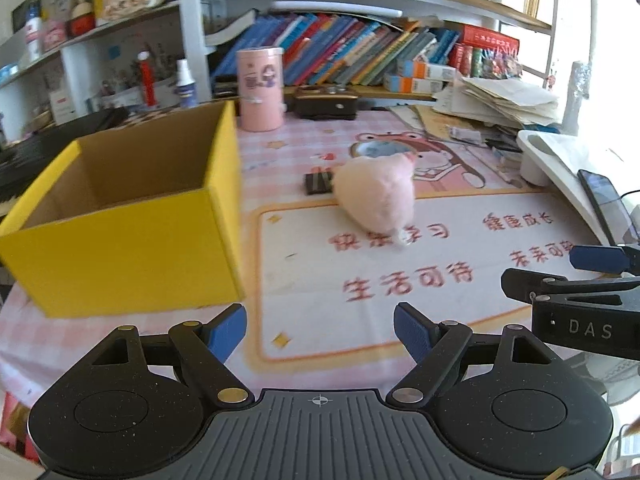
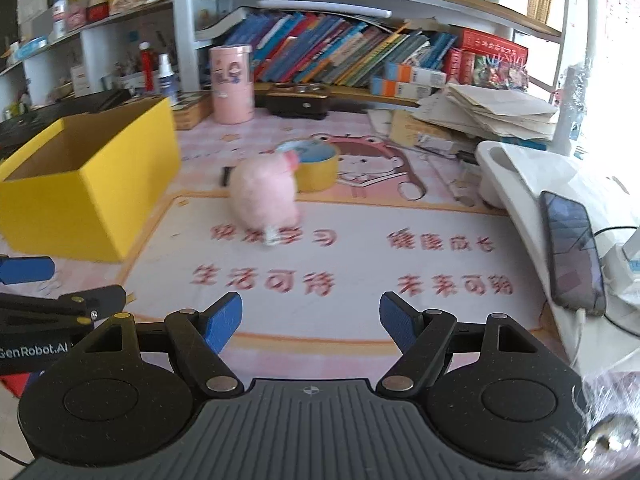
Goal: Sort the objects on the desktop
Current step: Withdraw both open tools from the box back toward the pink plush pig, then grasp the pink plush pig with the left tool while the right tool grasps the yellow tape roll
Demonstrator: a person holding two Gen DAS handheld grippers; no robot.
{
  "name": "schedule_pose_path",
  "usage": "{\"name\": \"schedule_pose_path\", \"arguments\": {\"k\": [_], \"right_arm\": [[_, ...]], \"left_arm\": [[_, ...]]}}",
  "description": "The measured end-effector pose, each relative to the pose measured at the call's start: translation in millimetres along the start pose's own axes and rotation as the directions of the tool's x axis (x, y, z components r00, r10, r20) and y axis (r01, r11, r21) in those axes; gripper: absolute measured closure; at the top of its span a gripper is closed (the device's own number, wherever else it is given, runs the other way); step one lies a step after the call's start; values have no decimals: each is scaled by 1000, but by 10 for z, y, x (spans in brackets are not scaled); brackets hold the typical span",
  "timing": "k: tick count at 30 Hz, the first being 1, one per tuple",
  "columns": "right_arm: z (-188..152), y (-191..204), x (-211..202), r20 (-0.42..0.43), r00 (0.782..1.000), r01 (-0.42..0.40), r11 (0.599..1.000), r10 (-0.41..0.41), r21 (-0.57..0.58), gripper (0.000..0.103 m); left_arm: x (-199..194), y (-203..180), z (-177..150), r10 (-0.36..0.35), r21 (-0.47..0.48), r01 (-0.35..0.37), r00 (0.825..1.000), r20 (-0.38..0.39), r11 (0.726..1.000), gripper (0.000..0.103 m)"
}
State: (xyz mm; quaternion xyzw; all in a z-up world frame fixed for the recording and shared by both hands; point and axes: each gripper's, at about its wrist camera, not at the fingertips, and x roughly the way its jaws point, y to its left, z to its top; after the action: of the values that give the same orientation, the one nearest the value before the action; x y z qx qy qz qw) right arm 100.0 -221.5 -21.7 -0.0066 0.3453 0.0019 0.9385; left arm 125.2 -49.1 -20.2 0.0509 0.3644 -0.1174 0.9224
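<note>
A pink plush toy (image 1: 374, 196) lies on the desk mat, also in the right wrist view (image 2: 264, 196). Behind it sit a yellow tape roll (image 2: 318, 168) and a small dark clip (image 1: 318, 183). An open, empty yellow cardboard box (image 1: 132, 216) stands to the left, also in the right wrist view (image 2: 88, 184). My left gripper (image 1: 320, 332) is open and empty, well short of the toy. My right gripper (image 2: 310, 322) is open and empty too, near the mat's front edge.
A pink canister (image 1: 260, 88) and a dark box (image 1: 326, 102) stand at the back under a bookshelf. Stacked papers (image 2: 488, 112), a white stand (image 2: 520, 184) and a phone (image 2: 572, 248) crowd the right side. A black keyboard (image 1: 48, 148) lies behind the yellow box.
</note>
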Motion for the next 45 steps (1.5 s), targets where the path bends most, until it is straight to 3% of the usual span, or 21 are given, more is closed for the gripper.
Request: {"name": "schedule_pose_path", "arguments": {"k": [8,21,26,33,36,37,40,45], "right_arm": [[224,-396,228,3,1000,-3,1000,3,-20,29],[602,-981,602,55,997,-55,998,56,-14,29],[691,-1114,703,58,996,-67,998,68,-18,27],[746,-1171,781,53,995,-81,995,84,-62,26],[765,-1179,835,44,995,-90,993,94,-74,25],[775,-1178,859,39,994,-95,993,98,-76,25],[814,-1171,948,24,993,-116,990,118,-76,23],[930,-1084,1134,15,987,-160,983,162,-90,21]], "left_arm": [[279,-314,253,0,-20,0,1000,-1,1000,20],[809,-607,667,69,-122,-64,997,35,991,20],[1179,-635,817,78,-166,-76,997,2,983,20],[1629,-702,886,125,-146,-133,990,-66,980,20],[1635,-685,875,145,-150,-150,988,-48,977,25],[1613,-676,873,144,-147,-148,989,-37,978,33],[1554,-598,876,104,-167,-110,993,-49,980,40],[1277,-433,778,82,-225,-92,995,-55,970,40]]}}
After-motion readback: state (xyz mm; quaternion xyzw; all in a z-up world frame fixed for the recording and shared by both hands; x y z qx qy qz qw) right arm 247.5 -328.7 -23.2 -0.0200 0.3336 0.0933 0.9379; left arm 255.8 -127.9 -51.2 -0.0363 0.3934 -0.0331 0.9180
